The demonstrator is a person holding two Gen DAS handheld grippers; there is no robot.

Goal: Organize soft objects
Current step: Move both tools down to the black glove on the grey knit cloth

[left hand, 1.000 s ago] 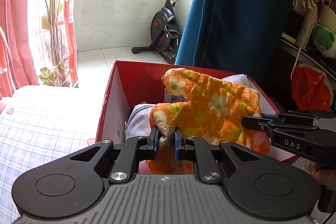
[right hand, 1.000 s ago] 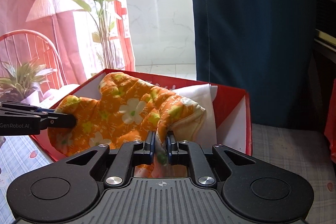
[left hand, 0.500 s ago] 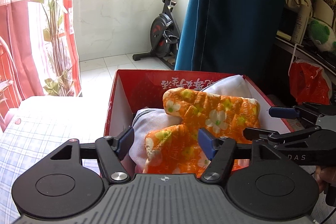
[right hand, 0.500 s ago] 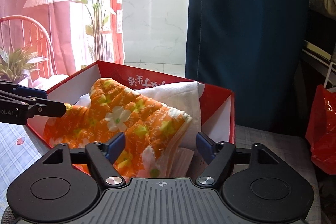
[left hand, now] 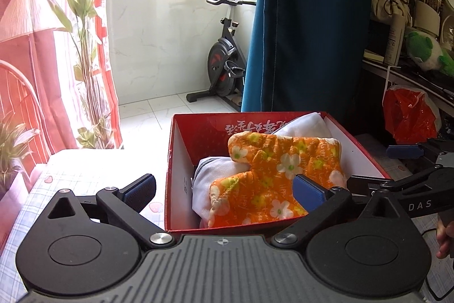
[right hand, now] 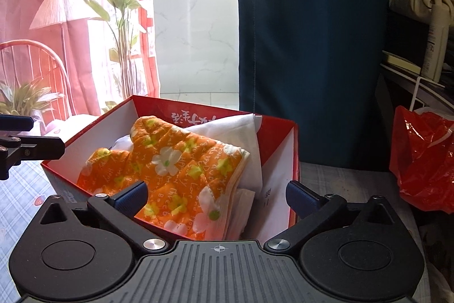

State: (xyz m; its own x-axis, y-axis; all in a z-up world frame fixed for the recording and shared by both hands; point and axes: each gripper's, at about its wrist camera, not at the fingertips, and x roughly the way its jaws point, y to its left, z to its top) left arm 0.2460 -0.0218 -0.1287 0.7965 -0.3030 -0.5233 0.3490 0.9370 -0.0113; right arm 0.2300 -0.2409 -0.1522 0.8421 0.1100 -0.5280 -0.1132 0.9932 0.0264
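An orange flowered oven mitt (left hand: pixel 272 178) lies in a red box (left hand: pixel 181 149), on top of white cloth (left hand: pixel 212 172). My left gripper (left hand: pixel 224 189) is open and empty, just in front of the box's near wall. In the right wrist view the mitt (right hand: pixel 170 166) rests on the white cloth (right hand: pixel 244 132) inside the red box (right hand: pixel 292 149). My right gripper (right hand: pixel 217 196) is open and empty, over the box's near edge. Each gripper shows at the side of the other's view, the right one (left hand: pixel 408 158) and the left one (right hand: pixel 25 138).
The box sits on a checked cloth surface (left hand: pixel 56 189). A red plastic bag (right hand: pixel 425 158) lies to the right. A blue curtain (left hand: pixel 306 24), an exercise bike (left hand: pixel 227 58), a plant (right hand: pixel 122 27) and a red chair (right hand: pixel 34 70) stand beyond.
Both grippers opened and let go of the orange mitt, which settled into the box. Both grippers have drawn back from the box.
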